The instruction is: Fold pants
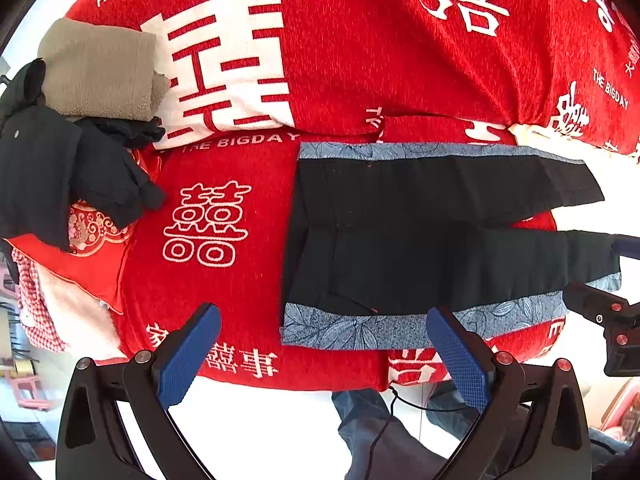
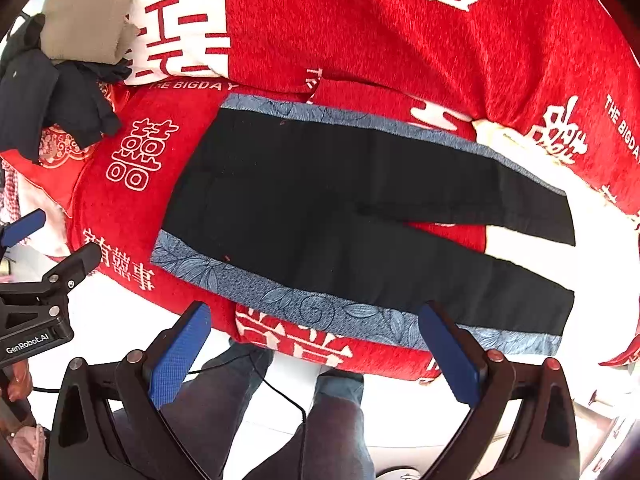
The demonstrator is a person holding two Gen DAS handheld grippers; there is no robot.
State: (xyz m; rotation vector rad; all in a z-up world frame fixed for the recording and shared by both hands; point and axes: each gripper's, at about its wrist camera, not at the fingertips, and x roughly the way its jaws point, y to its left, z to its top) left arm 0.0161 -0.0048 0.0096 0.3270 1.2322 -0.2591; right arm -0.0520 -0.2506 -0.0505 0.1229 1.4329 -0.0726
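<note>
The pants (image 2: 360, 216) are spread flat on the bed (image 2: 400, 40), legs apart, ready for folding. Both tongs, left (image 1: 324, 356) and right (image 2: 316, 352), are held released above the near edge.

Both wrist cameras look down from the near edge of the red bedspread (image 1: 340, 80), each past its own spread blue fingers. The left view sits toward the waistband end of the pants (image 1: 420, 232), the right view toward the legs. They share the whole pants and each glimpses the other gripper.
</note>
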